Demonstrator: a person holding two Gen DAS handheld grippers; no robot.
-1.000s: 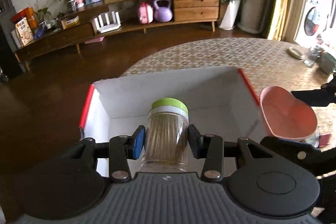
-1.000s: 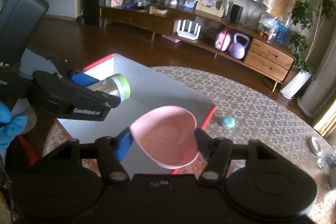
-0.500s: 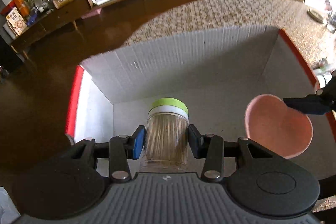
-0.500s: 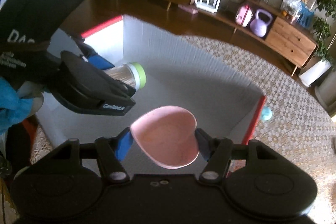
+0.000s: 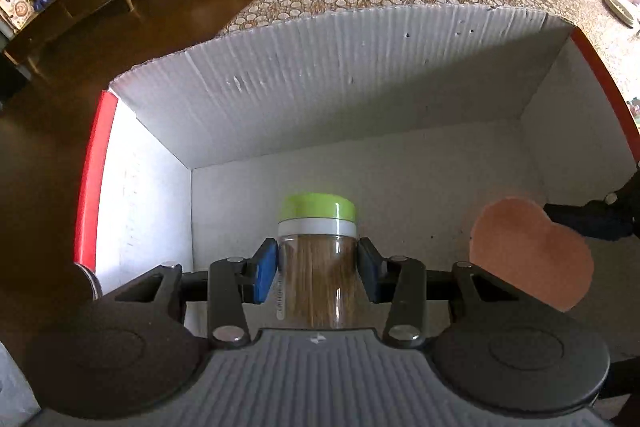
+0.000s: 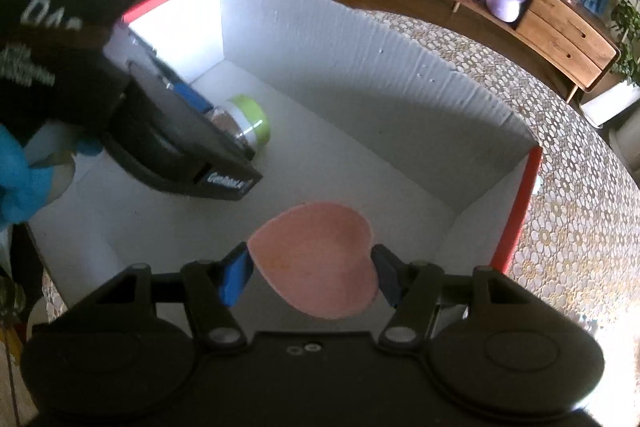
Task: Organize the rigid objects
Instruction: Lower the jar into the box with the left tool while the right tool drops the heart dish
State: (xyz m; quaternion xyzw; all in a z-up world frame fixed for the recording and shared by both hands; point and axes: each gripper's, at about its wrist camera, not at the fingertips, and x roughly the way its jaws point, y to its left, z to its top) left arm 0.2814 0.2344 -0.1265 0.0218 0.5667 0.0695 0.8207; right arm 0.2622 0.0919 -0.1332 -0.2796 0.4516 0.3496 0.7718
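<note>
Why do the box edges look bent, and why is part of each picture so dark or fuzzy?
Left wrist view: the fisheye lens bows the box walls; a shadow covers its far right corner, while the jar is sharp. Right wrist view: the left gripper looks blurred, glare washes out the table at lower right, and the pink dish is fairly clear.

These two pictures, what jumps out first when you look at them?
A pink heart-shaped dish pops out first, pinched in the right gripper low inside the big white box. Next is the clear jar with a lime-green lid, clamped in the left gripper nearer the box's left wall.
</note>
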